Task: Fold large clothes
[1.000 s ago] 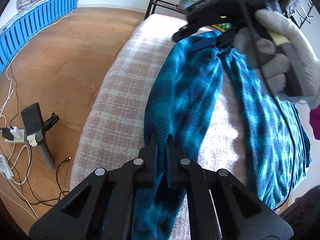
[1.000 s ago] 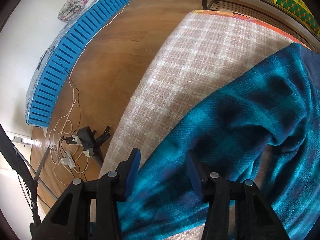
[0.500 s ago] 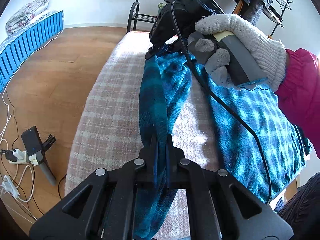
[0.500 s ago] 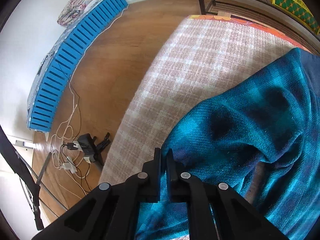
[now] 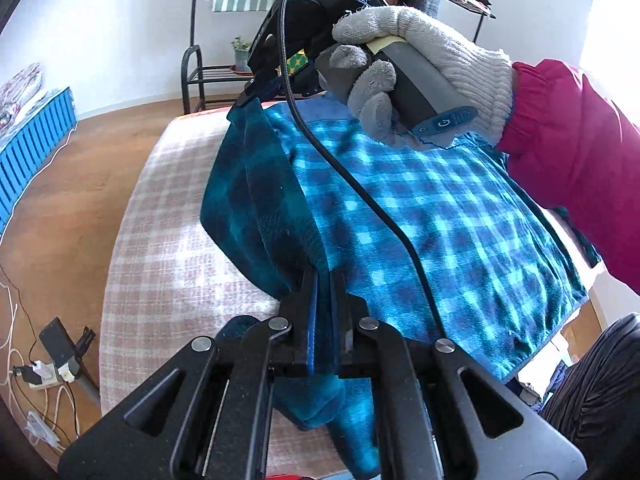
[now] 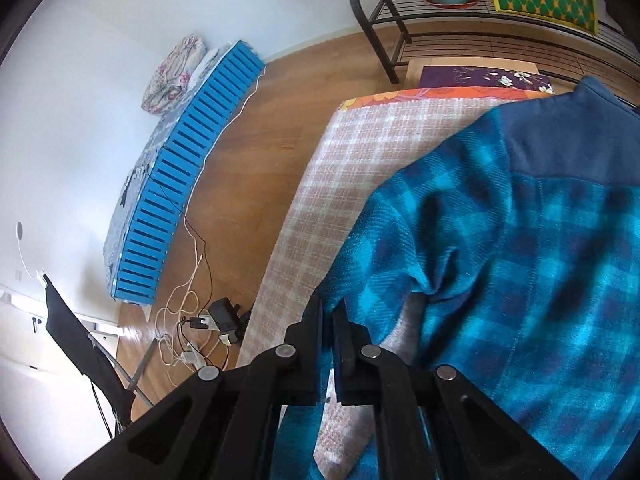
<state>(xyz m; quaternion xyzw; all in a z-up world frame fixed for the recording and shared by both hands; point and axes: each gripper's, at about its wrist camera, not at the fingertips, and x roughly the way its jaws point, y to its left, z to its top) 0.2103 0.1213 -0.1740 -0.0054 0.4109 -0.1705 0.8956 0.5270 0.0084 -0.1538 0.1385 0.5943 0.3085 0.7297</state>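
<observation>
Left wrist view: the left gripper (image 5: pixel 324 280) sits at lower centre, jaws pinched together on a fold of the teal plaid garment (image 5: pixel 440 216). The cloth passes between the pads and hangs out below them. The garment covers the centre and right of the frame, spread on a pink-and-white checked cover (image 5: pixel 168 240); its left edge is lifted into a dark doubled fold running from lower centre up to upper centre.

At upper centre the right gripper (image 5: pixel 250 94) nips the far end of that fold, jaws clamped tight on the fabric. A hand in a grey knit glove (image 5: pixel 420 72) grips its handle at upper right, with a magenta sleeve (image 5: pixel 572 152) behind it. A black cable (image 5: pixel 352 184) trails from this gripper down across the garment.

Right wrist view: the right gripper (image 6: pixel 328 308) at lower centre, fingers drawn together on the garment's edge. Teal plaid fills the right half; a plain navy panel (image 6: pixel 568 140) lies at upper right. Wooden floor (image 6: pixel 280 120), a blue slatted frame (image 6: pixel 188 184) and a black metal rack (image 6: pixel 380 28) occupy the left and top.
</observation>
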